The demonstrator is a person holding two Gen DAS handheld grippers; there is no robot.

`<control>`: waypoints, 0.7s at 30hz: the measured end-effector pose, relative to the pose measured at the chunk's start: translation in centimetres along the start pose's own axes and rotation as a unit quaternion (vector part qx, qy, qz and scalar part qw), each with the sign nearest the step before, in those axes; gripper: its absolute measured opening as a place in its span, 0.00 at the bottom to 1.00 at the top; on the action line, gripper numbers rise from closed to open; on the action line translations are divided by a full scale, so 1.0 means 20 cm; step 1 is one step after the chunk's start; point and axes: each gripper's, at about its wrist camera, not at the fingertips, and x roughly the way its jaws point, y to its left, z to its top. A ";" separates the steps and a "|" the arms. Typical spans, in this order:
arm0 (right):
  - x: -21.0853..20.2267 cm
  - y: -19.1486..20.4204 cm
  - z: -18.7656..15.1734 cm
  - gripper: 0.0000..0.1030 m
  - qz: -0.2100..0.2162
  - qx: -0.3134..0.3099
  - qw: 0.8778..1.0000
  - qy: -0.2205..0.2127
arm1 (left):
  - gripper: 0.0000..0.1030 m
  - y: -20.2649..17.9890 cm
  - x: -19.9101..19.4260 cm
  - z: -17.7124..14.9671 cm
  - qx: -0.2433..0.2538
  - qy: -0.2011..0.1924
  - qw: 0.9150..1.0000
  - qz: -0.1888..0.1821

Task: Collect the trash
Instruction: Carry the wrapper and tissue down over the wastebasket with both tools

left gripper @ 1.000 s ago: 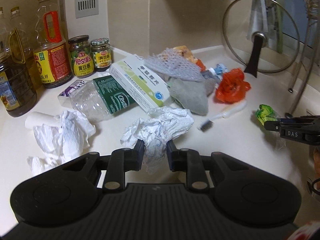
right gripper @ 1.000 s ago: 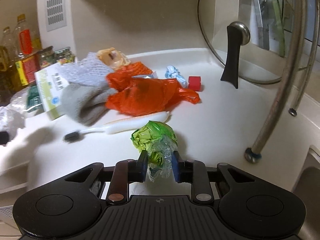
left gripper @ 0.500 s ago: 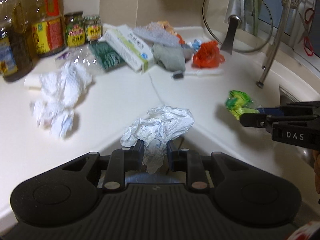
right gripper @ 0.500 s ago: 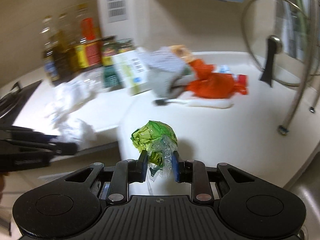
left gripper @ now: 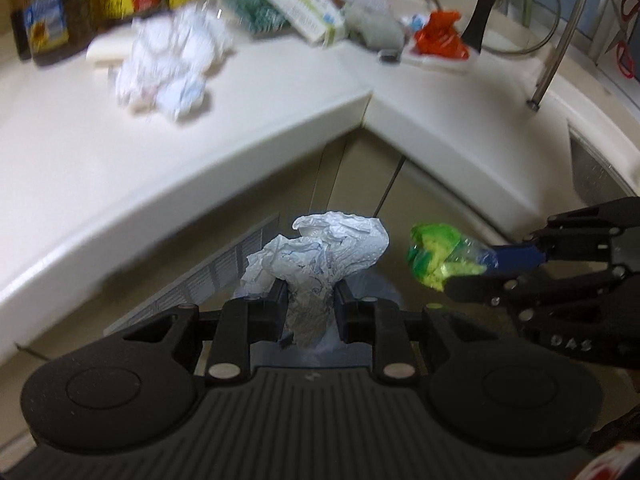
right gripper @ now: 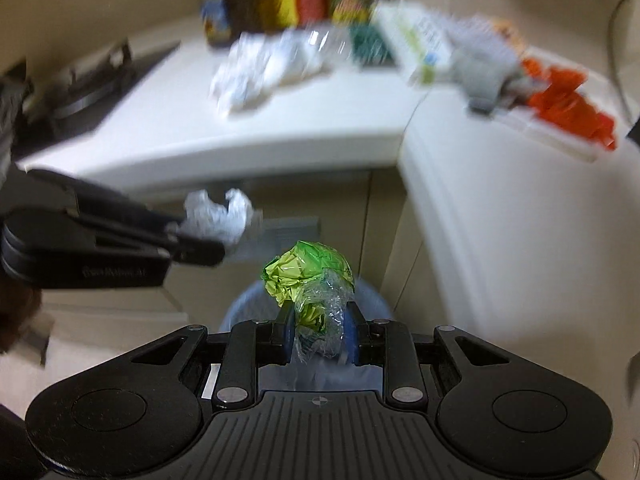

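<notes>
Carrying step: the left tool (left gripper: 308, 312) is clamped on crumpled white paper (left gripper: 320, 248) and the right tool (right gripper: 318, 334) on a green wrapper (right gripper: 308, 272), both off the desk (left gripper: 120, 148) above the blue-lined bin (right gripper: 372, 300), so releasing over it seems next.

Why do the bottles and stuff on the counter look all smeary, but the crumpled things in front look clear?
Left wrist view: the crumpled paper towel held in the left tool is sharp; the bottles are streaked with blur. Right wrist view: the green wrapper looks crisp, the counter clutter smeared.
</notes>
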 end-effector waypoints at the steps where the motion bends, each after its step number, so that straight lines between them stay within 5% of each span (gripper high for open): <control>1: 0.04 0.00 -0.01 0.25 0.002 0.001 1.000 0.010 | 0.21 0.00 0.02 -0.02 0.000 0.007 1.000 0.001; 21: 0.54 -0.05 -0.18 0.25 -0.001 -0.016 0.994 0.112 | 0.21 0.03 0.34 -0.10 0.018 0.095 0.995 0.025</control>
